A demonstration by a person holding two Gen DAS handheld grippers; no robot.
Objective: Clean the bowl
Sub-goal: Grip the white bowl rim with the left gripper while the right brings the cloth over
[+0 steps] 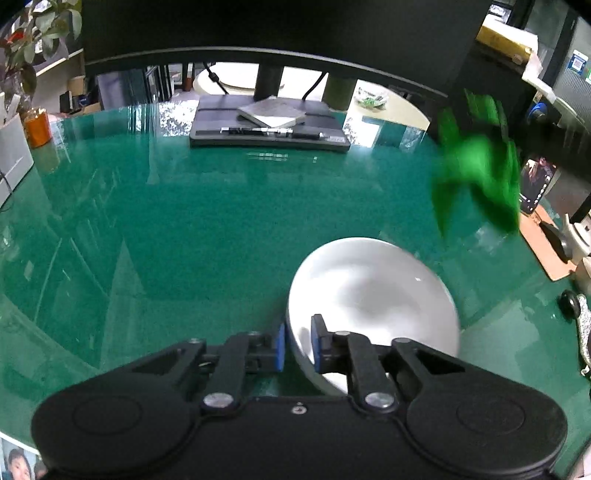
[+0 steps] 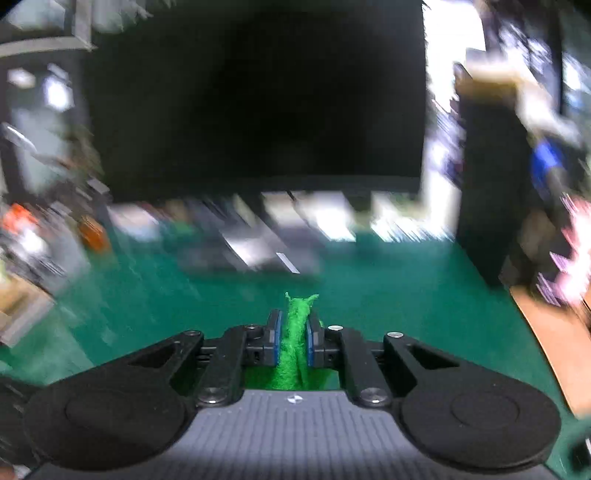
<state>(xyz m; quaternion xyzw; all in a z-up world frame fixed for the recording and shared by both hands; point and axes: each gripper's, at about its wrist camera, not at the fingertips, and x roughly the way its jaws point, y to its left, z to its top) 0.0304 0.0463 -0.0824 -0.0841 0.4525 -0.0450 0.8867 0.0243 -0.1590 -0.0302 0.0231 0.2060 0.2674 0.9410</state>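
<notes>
Bowl: white bowl [image 1: 373,299] on the green bench [image 1: 221,229], near its front edge and right of centre in the left wrist view; tipped slightly, near rim pinched.
Left gripper: left gripper [image 1: 297,345] clamped on the bowl's near rim, one blue pad outside the wall, the other inside; jaws nearly shut with only the thin wall between.
Right gripper: right gripper [image 2: 294,341] closed on a green cloth [image 2: 294,332], jaws squeezing a bunched fold that pokes up past the pad tips.
Cloth position: seen from the left wrist as a blurred green mass [image 1: 476,181] in the air, up and to the right of the bowl, clear of it.
Progress: bowl steadied, cloth in grip but off the bowl; inside looks plain white with no visible soil, though smeared by blur. Fits equally a cloth on its way in for a wipe and a cloth lifting away after one; not settled by these views.
Materials: bowl glossy, smooth, hard, likely ceramic, shallow and round with a thin rim; cloth fuzzy, felt-like, limp, bright green; bench surface glassy and reflective over green.
Background: dark monitor [image 1: 266,33] on a stand at the rear, orange tin [image 1: 37,127] at far left.
Image quality: right wrist view heavily motion-blurred.
</notes>
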